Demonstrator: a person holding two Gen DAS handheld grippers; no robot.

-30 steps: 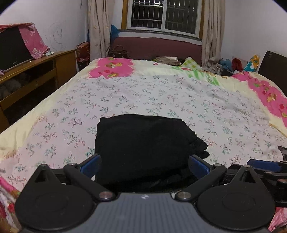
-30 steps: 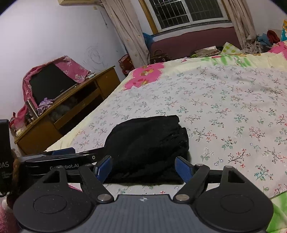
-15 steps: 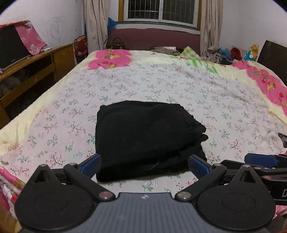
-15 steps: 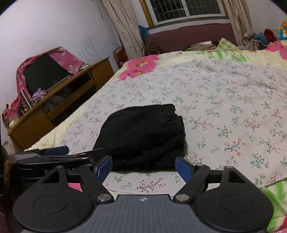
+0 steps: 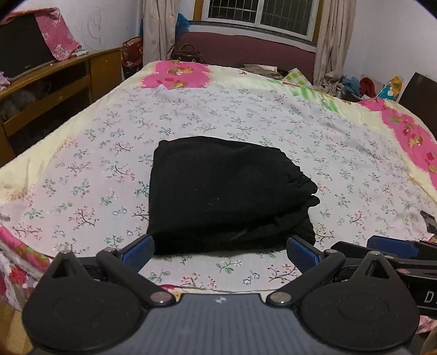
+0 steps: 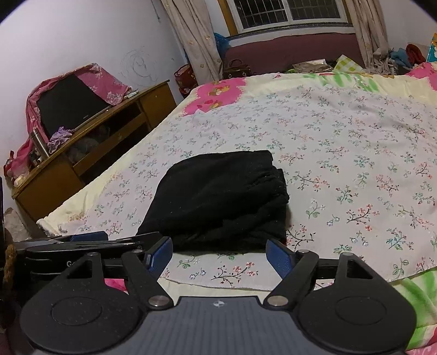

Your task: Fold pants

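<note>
The black pants (image 5: 224, 194) lie folded into a compact stack on the floral bedsheet (image 5: 245, 120), near the bed's front edge; they also show in the right wrist view (image 6: 224, 199). My left gripper (image 5: 220, 252) is open and empty, just in front of the stack and clear of it. My right gripper (image 6: 218, 255) is open and empty, also just short of the stack. The right gripper shows at the lower right of the left wrist view (image 5: 393, 245). The left gripper shows at the lower left of the right wrist view (image 6: 90, 240).
A wooden TV cabinet (image 6: 90, 142) with a cloth-draped screen (image 6: 68, 103) stands left of the bed. A barred window (image 5: 262, 13) with curtains, a handbag (image 5: 185, 53) and piled clutter (image 5: 355, 84) are beyond the bed's far end.
Both grippers have drawn back toward the bed's front edge and away from the folded pants. A strip of bedsheet now shows between the fingers and the stack. The pants have not moved.
</note>
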